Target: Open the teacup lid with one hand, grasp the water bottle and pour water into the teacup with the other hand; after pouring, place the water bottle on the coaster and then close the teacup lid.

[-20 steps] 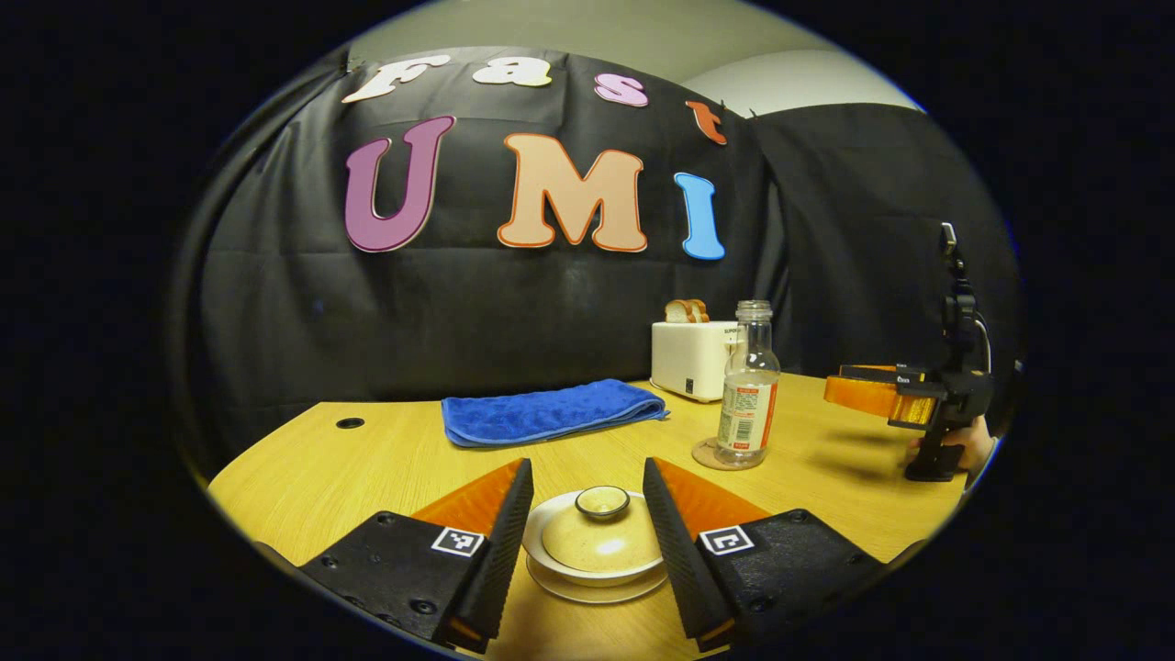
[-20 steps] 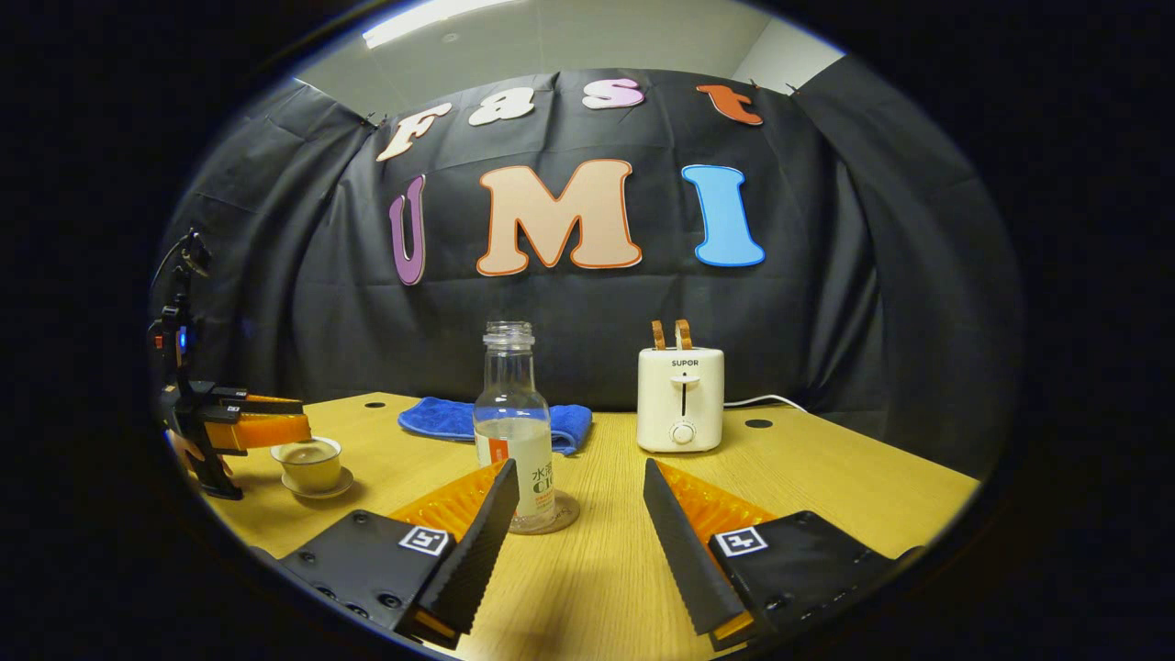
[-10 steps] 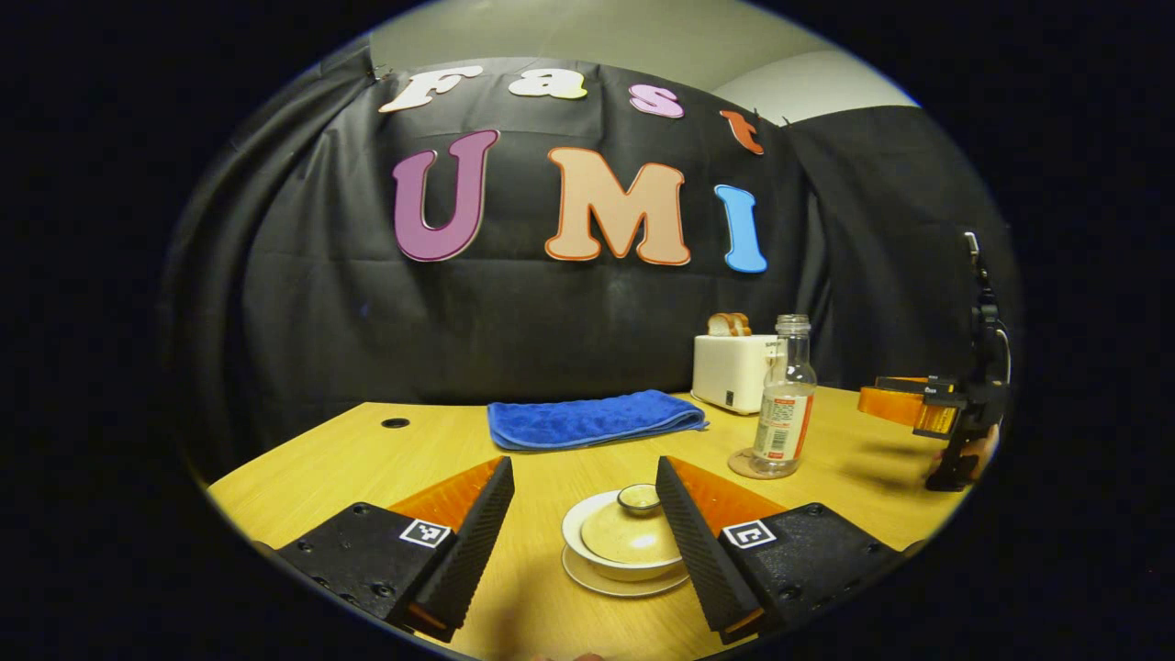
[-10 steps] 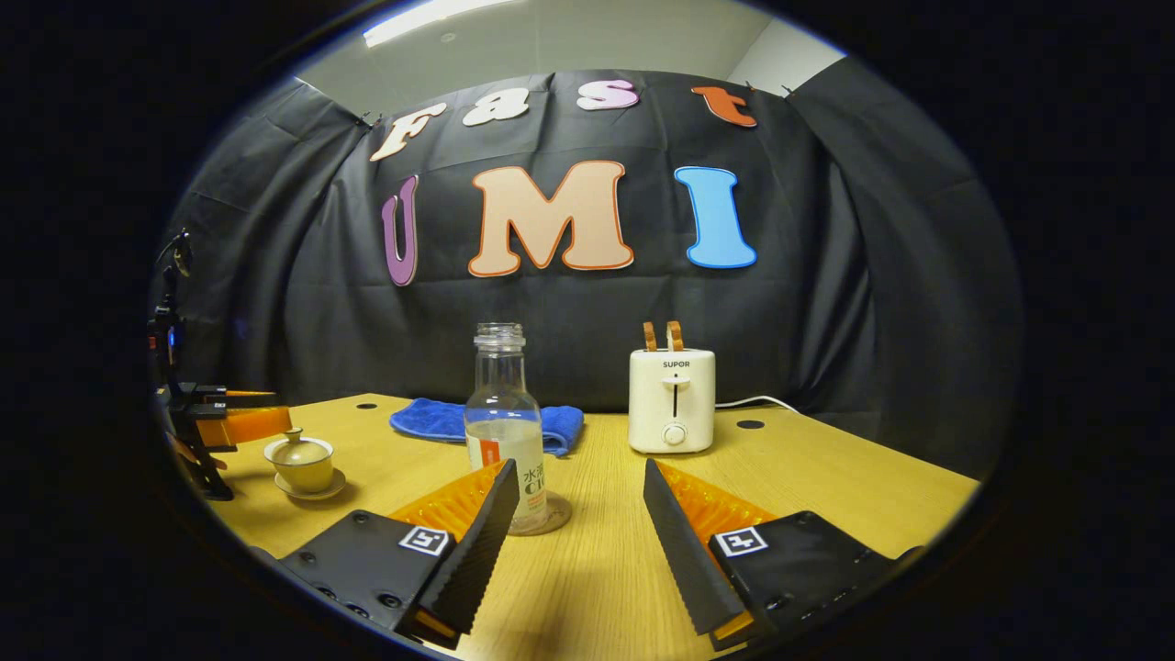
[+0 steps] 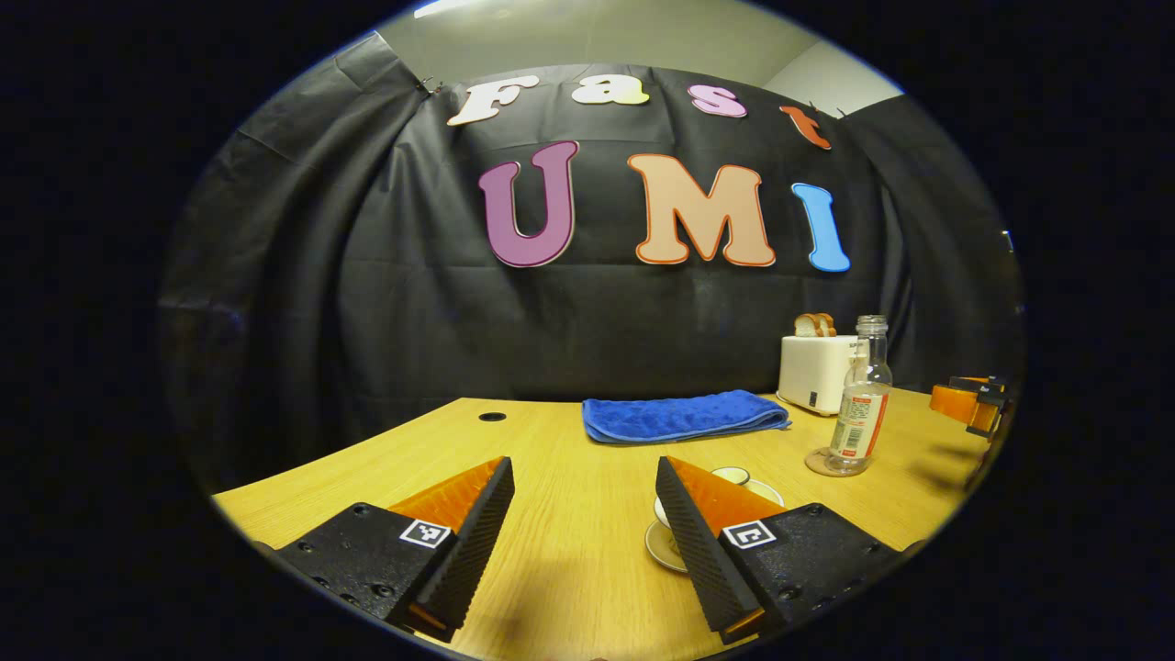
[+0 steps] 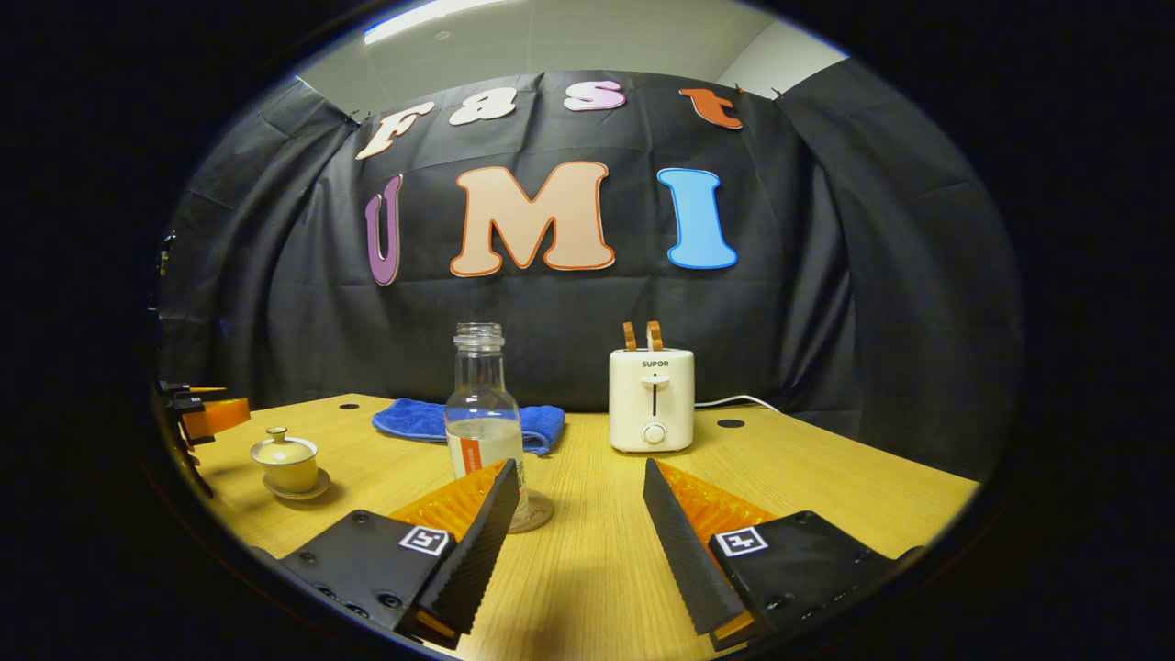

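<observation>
The lidded cream teacup (image 6: pixel 286 459) stands on its saucer at the table's left, with the lid resting on it. In the left gripper view the teacup (image 5: pixel 734 476) peeks out from behind my right finger. My left gripper (image 5: pixel 584 470) is open over bare table, to the left of the cup. The clear water bottle (image 6: pixel 482 413), uncapped and partly full, stands upright on a round coaster (image 6: pixel 542 512). My right gripper (image 6: pixel 580 470) is open just right of the bottle, holding nothing. The bottle (image 5: pixel 860 404) and coaster (image 5: pixel 820 462) also appear at the right in the left gripper view.
A white toaster (image 6: pixel 652 399) with bread slices stands at the back, with a folded blue towel (image 6: pixel 418 420) to its left. The wooden table (image 6: pixel 826 477) has small round holes near its far edge. The other gripper (image 6: pixel 207 418) shows at the far left.
My left gripper has drawn away to the left of the teacup, which now sits off its right finger. The right gripper has drifted slightly right of the bottle.
</observation>
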A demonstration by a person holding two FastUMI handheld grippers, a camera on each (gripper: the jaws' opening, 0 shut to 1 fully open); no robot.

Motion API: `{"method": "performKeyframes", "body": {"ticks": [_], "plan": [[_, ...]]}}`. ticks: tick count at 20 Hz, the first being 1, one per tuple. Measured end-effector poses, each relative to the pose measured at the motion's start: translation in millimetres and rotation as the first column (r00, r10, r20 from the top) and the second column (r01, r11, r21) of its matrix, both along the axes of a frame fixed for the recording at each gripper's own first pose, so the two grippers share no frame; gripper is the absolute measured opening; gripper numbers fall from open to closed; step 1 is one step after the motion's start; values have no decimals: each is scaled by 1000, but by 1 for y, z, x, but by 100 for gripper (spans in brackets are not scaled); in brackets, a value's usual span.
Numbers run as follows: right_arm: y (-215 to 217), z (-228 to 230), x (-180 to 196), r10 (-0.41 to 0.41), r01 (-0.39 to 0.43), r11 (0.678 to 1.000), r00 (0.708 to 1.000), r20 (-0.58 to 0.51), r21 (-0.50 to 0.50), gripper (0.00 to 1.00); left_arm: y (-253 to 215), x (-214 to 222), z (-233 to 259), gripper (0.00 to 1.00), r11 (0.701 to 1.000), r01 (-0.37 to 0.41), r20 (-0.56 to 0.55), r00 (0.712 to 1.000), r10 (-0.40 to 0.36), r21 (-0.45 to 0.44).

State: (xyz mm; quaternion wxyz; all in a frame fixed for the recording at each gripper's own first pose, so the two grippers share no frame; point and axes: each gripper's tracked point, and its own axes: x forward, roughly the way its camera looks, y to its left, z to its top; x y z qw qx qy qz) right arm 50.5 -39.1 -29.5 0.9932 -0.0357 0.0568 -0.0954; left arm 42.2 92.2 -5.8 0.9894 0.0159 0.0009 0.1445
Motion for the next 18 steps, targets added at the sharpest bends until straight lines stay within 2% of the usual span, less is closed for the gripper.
{"method": "performKeyframes", "body": {"ticks": [2, 7, 9, 10, 11, 18], "plan": [[-2, 1, -3, -12, 12, 1000, 1000, 2, -2, 89, 7, -5, 0, 91, 999, -36, 1, 999, 36, 2], [4, 0, -4, 20, -20, 1000, 1000, -1, 4, 88, 20, -16, -1, 91, 991, -131, 3, 991, 131, 2], [4, 0, -6, 24, -24, 1000, 1000, -1, 4, 89, 18, -17, 0, 91, 992, -127, 4, 992, 127, 3], [4, 1, -7, 26, -26, 1000, 1000, 0, 5, 85, 17, -16, 0, 92, 993, -120, 4, 993, 120, 3], [5, 1, -7, 26, -26, 1000, 1000, -1, 5, 89, 16, -16, -1, 92, 993, -115, 4, 993, 115, 3], [4, 1, -7, 27, -27, 1000, 1000, -2, 5, 88, 14, -15, -1, 92, 994, -110, 5, 994, 110, 2]]}}
